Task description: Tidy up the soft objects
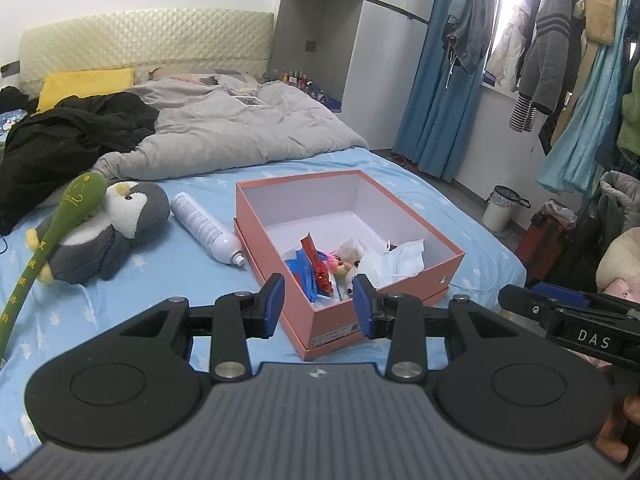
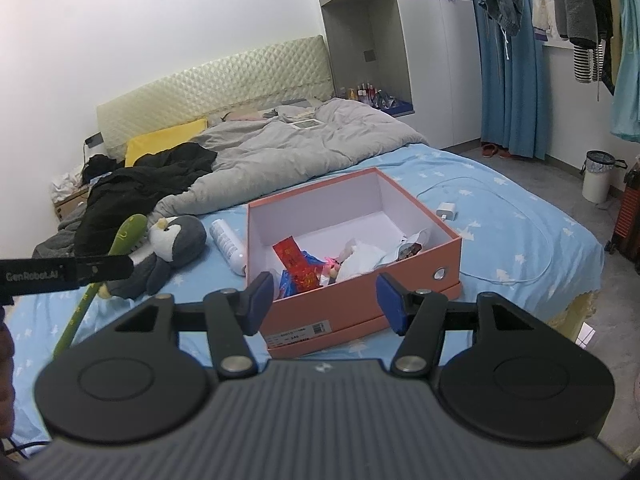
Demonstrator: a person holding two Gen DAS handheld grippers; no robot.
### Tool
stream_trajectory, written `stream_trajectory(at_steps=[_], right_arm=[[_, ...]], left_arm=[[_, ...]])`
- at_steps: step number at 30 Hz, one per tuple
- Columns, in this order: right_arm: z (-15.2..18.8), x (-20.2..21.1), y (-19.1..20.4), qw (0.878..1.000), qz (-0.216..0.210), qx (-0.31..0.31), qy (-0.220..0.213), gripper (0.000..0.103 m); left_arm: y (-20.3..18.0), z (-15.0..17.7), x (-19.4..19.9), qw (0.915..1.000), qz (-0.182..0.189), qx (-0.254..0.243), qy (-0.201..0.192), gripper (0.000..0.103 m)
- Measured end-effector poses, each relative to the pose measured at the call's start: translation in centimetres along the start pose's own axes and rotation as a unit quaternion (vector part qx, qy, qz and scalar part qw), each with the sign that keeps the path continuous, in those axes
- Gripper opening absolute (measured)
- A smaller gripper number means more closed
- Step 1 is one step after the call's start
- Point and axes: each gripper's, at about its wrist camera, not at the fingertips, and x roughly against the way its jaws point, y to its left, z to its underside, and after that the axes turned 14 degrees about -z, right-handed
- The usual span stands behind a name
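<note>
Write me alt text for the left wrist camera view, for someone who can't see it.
The open, empty left claw hovers over a pink box of small items on a blue bed sheet. A penguin plush and white spray can lie to its left.

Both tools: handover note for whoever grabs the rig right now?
Left tool: open, empty, hovering at the near corner of the pink box.
Right tool: open, empty, over the box's near side.
In the box: red packet, blue packet, small plush toy, white wrappers.
On the bed, left of the box: penguin plush, green long-handled plush lying across it, white spray can.
Done: a few small items boxed. Left: penguin and green plush, likely next.
</note>
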Motion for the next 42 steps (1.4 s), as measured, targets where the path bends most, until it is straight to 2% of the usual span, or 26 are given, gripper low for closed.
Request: stream_trajectory(at_steps=[4, 5, 7, 10, 13, 19, 42], right_arm=[[-0.1, 0.1, 0.0, 1.0, 0.004, 0.001, 0.0, 0.062], [-0.1, 0.1, 0.0, 1.0, 0.006, 0.0, 0.001, 0.069], [0.0, -0.1, -0.2, 1.0, 0.007, -0.004, -0.001, 0.088], [0.1, -0.2, -0.3, 1.0, 0.019, 0.005, 0.002, 0.088], [-0.1, -0.2, -0.2, 1.0, 0.025, 0.013, 0.001, 0.088], [-0.3, -0.6, -0.1, 1.0, 0.024, 0.018, 0.008, 0.088], [0.2, -1.0, 0.1, 0.999, 0.028, 0.012, 0.019, 0.088]], left_arm=[[-0.2, 0.0, 0.0, 1.0, 0.001, -0.001, 0.001, 0.045], [-0.1, 0.0, 0.1, 1.0, 0.0, 0.0, 0.002, 0.05], [0.0, 0.1, 0.2, 1.0, 0.001, 0.008, 0.001, 0.075], [0.1, 0.2, 0.4, 0.9999, -0.001, 0.012, -0.005, 0.092], [0.1, 0.2, 0.4, 0.9999, -0.005, 0.008, -0.003, 0.1], [-0.1, 0.0, 0.3, 0.9996, -0.026, -0.005, 0.004, 0.102], [-0.3, 0.1, 0.0, 0.9995, -0.027, -0.01, 0.011, 0.102]])
